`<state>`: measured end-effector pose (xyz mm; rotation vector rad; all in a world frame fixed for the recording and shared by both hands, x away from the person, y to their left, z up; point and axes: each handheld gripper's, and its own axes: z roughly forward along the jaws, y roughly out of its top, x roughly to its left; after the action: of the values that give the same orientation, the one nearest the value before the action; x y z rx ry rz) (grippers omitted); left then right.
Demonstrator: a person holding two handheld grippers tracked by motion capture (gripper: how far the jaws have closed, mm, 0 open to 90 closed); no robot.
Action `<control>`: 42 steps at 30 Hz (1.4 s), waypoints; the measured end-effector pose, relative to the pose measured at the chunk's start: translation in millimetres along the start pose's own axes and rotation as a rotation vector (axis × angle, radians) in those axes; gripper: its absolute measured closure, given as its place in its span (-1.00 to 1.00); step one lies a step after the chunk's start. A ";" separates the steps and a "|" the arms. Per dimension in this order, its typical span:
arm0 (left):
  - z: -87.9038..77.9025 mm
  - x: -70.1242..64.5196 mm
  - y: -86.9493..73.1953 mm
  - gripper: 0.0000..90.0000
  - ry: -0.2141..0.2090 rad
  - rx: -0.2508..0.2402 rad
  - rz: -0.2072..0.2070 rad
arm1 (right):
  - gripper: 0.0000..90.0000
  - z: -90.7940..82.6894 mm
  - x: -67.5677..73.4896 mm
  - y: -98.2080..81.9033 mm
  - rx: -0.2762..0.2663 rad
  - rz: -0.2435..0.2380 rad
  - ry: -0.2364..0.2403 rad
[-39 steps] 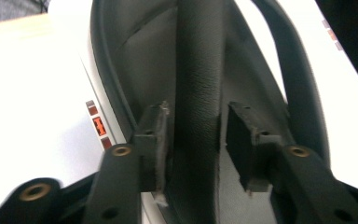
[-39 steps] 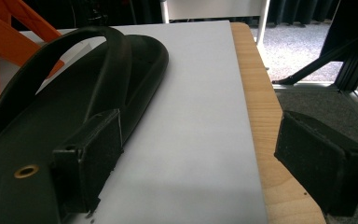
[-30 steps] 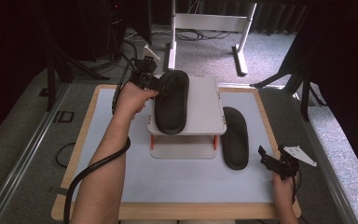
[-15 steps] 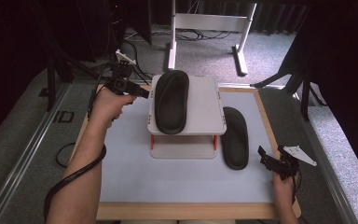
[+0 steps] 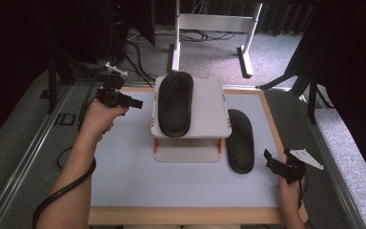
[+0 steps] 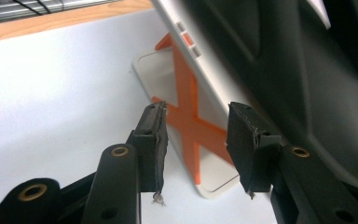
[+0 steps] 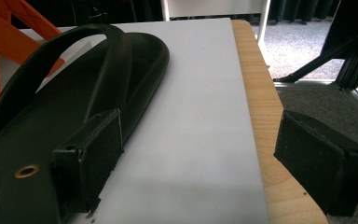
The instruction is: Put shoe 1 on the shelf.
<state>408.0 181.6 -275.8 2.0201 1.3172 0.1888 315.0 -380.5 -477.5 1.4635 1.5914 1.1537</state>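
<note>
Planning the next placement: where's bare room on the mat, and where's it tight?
Free: the wide strip of mat between the stand and the near wooden edge, and the left side between the stand and the left tongs. Tight: the right side, where the slipper on the mat lies beside the stand, with the right tongs close to it. The shelf's right half is bare beside the other slipper.

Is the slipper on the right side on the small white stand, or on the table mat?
On the mat. The right slipper lies flat on the table mat, beside the white stand.
</note>
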 end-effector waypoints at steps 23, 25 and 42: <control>34.5 29.5 -87.1 -0.44 -0.047 -0.063 0.018 | -0.68 0.0 0.4 -0.1 0.000 -0.004 -0.001; 38.3 30.1 -93.5 -0.58 -0.055 -0.064 0.031 | -0.68 0.0 0.3 -0.1 0.000 -0.004 0.000; 65.8 38.3 -163.7 -0.69 0.166 -0.343 0.119 | -0.70 -0.2 4.0 -0.4 -0.004 -0.038 -0.012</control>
<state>335.4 220.5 -436.5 1.8176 1.1699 0.6074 314.1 -376.5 -477.5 1.4292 1.6013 1.1239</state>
